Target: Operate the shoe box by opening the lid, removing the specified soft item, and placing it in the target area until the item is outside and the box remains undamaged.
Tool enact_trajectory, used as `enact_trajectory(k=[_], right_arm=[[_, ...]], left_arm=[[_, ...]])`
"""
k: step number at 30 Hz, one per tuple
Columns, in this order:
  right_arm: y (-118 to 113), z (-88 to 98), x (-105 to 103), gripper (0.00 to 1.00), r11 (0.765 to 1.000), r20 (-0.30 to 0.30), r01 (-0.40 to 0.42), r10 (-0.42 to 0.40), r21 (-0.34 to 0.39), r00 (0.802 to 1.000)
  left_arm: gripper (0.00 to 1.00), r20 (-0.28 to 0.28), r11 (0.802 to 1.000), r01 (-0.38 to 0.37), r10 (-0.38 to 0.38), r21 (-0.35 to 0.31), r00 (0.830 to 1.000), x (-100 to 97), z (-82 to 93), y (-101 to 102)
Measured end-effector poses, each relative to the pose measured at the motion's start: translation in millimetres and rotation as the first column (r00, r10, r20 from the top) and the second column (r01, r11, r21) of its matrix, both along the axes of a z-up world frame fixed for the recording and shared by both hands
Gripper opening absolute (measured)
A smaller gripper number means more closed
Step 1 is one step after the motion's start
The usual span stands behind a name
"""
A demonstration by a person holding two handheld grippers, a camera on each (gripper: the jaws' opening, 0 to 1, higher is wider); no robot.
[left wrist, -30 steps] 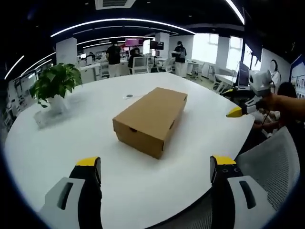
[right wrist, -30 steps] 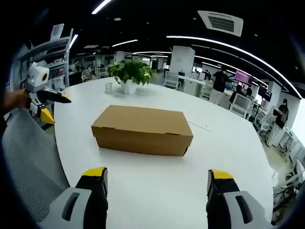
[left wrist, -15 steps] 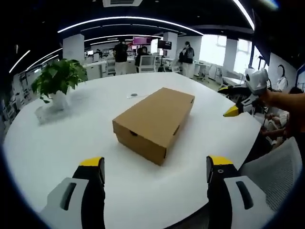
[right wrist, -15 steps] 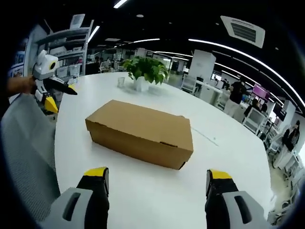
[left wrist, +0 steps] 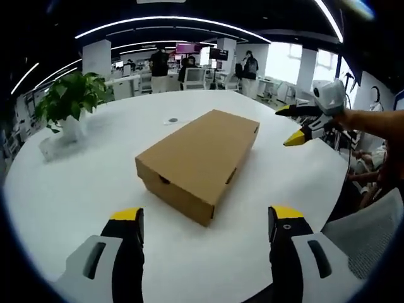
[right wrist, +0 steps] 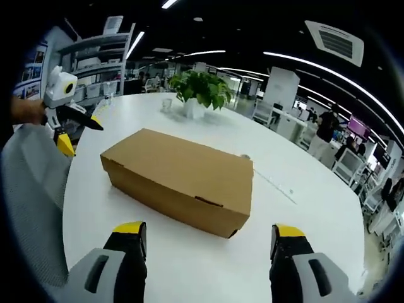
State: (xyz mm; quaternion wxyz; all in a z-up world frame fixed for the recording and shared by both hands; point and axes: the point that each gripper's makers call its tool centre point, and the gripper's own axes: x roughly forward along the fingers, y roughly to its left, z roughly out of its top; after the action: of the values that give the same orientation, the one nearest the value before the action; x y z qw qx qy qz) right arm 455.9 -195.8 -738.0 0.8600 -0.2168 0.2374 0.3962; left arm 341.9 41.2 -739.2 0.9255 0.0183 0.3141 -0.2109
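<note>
A brown cardboard shoe box (left wrist: 197, 155) lies shut on the round white table (left wrist: 76, 189), its lid down. In the left gripper view my left gripper (left wrist: 205, 221) stands open just short of the box's near end, nothing between its jaws. My right gripper (left wrist: 295, 125) comes in from the right, open, above the table's edge. In the right gripper view the same shoe box (right wrist: 183, 177) shows its long side, with my right gripper (right wrist: 208, 230) open just in front of it. The left gripper (right wrist: 71, 129) hangs open at the far left.
A potted green plant (left wrist: 66, 104) stands at the table's back left, also the plant (right wrist: 201, 91) in the right gripper view. A grey mesh chair (right wrist: 31, 208) sits by the table's edge. A small round mark (left wrist: 170, 120) lies behind the box. People and desks fill the office behind.
Both cameras have come closer to the box, which looks larger now. The right gripper has risen and moved in over the table's edge. The box itself has not moved.
</note>
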Motion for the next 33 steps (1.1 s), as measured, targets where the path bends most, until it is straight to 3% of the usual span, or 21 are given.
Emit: enact_trajectory(k=[4,12,20,24,33], right_arm=[[3.9,-6.3,5.2,0.78,1.000,-0.023,-0.020,0.020,-0.003,1.000],[9.2,-18.7,12.6,0.74,0.999,-0.063,-0.038,0.038,-0.006,0.997],[13.7,-22.9,25.0,0.69,1.000,-0.076,-0.026,0.026,-0.002,0.997],[20.8,-18.1,30.4,0.68,0.999,-0.083,-0.024,0.027,0.036,0.996],[31.2,-25.8,39.5,0.60,0.999,-0.093,-0.035,0.037,0.033,0.995]], left_arm=[[0.81,0.000,1.000,0.000,0.000,-0.021,1.000,4.3,0.2,-5.7],[0.78,-0.031,1.000,0.013,-0.013,-0.015,0.999,14.8,-15.5,-15.9],[0.69,-0.067,1.000,0.006,-0.008,-0.028,0.998,27.0,-26.5,-25.0],[0.66,-0.071,0.999,-0.021,0.019,-0.032,0.997,34.8,-30.1,-25.2],[0.63,-0.081,0.993,-0.112,0.108,-0.047,0.991,50.1,-40.2,-20.4]])
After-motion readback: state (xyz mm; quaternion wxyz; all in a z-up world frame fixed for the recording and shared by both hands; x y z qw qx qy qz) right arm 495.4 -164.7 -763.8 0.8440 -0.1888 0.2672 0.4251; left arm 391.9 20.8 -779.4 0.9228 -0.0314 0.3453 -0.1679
